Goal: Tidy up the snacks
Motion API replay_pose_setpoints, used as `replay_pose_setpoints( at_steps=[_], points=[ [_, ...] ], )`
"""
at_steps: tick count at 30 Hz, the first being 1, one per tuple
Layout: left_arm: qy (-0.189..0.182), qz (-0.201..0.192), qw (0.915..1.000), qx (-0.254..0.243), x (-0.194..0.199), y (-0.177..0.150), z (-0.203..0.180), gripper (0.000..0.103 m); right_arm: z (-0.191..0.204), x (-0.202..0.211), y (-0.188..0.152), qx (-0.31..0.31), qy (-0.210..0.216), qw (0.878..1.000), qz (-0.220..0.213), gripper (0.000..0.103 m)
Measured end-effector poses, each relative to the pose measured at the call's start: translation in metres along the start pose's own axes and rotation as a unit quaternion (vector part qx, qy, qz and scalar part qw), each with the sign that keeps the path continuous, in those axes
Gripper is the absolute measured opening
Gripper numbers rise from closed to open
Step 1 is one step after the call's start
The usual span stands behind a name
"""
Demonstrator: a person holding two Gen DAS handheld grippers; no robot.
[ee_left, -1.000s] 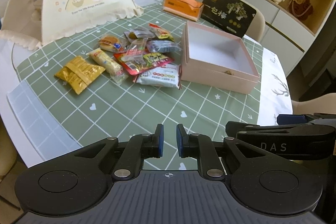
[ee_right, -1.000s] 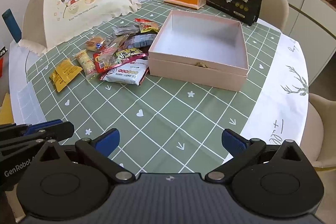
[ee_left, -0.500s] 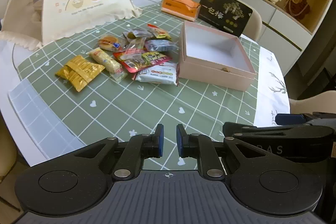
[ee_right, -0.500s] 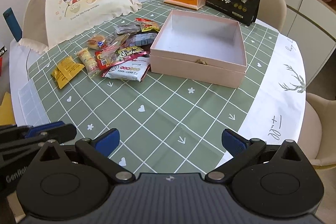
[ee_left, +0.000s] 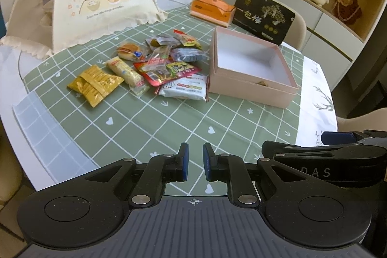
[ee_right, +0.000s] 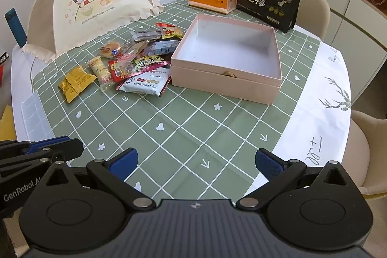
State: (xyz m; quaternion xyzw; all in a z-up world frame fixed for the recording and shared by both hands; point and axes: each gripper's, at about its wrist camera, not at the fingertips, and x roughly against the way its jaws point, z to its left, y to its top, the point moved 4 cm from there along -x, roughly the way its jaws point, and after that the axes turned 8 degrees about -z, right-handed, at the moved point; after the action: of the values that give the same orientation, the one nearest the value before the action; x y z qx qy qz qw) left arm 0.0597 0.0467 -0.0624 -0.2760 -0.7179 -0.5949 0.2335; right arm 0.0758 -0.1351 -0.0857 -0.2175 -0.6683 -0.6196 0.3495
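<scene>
A loose pile of snack packets [ee_left: 169, 64] [ee_right: 137, 57] lies on the green checked tablecloth, just left of an open pink box [ee_left: 251, 91] [ee_right: 225, 86]. The box is nearly empty, with only a small brown bit by its near wall. A yellow packet [ee_left: 95, 84] [ee_right: 75, 82] marks the pile's left end, and a white packet [ee_left: 186, 88] [ee_right: 145, 84] lies nearest the box. My left gripper [ee_left: 195, 161] hovers over the near table edge, shut on nothing. My right gripper [ee_right: 196, 162] hangs beside it, open wide and empty. Both are well short of the snacks.
A cream mesh food cover [ee_left: 96, 6] stands at the back left. An orange tissue box [ee_left: 212, 9] and a black gift package [ee_left: 263, 16] sit behind the pink box. Beige chairs ring the round table. A blue bottle [ee_right: 14, 25] stands at far left.
</scene>
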Motion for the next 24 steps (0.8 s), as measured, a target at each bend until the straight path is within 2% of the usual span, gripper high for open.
replay_pose_setpoints(
  at_steps=[11, 24],
  points=[
    [0.029, -0.005, 0.9996, 0.0, -0.007, 0.0, -0.011, 0.017, -0.014, -0.005, 0.003, 0.008, 0.014, 1.0, 0.001, 0.103],
    [0.086, -0.01, 0.9956, 0.035, -0.001, 0.001, -0.026, 0.017, -0.029, -0.018, 0.011, 0.044, 0.073, 0.996, 0.018, 0.103]
  ],
)
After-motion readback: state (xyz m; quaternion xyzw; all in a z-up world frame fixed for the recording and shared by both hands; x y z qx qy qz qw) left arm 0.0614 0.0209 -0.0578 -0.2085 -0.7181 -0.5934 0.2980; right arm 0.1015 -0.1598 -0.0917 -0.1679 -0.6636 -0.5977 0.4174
